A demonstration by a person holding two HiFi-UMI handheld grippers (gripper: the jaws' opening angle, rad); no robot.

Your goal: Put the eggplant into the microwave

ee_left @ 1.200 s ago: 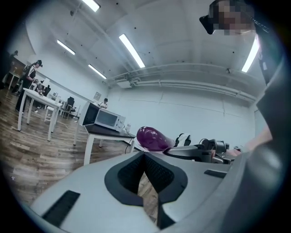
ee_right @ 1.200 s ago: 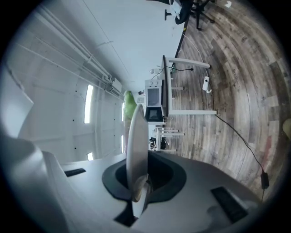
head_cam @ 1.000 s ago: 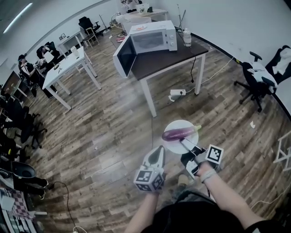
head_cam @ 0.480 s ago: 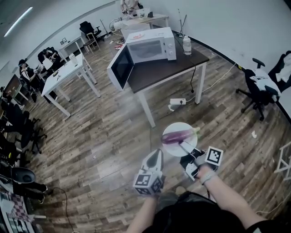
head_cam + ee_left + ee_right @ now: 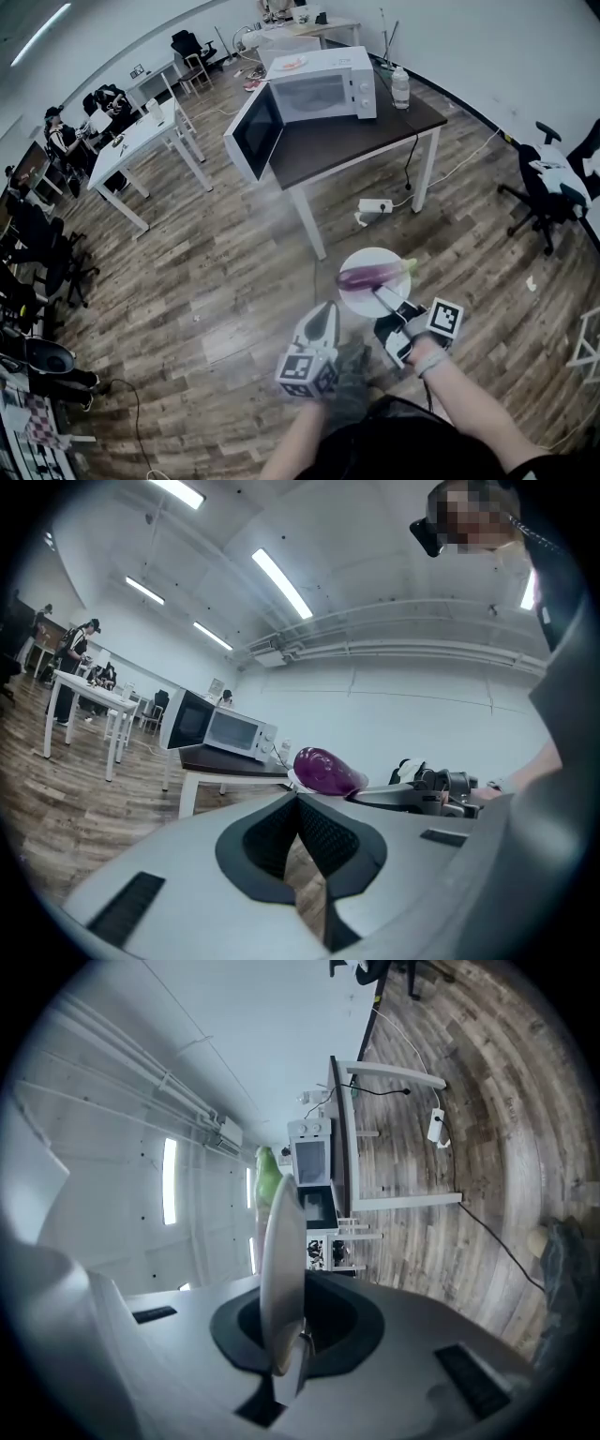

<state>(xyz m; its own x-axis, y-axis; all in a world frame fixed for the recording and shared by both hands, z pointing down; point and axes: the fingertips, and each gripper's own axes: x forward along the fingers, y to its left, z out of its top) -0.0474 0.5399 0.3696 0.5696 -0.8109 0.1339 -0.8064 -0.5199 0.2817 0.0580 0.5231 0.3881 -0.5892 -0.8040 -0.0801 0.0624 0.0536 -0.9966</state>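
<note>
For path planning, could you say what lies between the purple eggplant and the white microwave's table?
Head view: wooden plank floor and a white power strip.

L gripper (image 5: 323, 309) closed, R gripper (image 5: 381, 296) clamped.

A wood-plank floor (image 5: 216, 281) meets white walls (image 5: 487, 47), with a dark-topped table (image 5: 347, 141) at twelve o'clock, white desks (image 5: 141, 141) at ten, a black office chair (image 5: 536, 192) at three.

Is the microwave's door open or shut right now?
Open. The microwave has its door swung out to the side, past the edge of the brown table, leaving its front uncovered.
</note>
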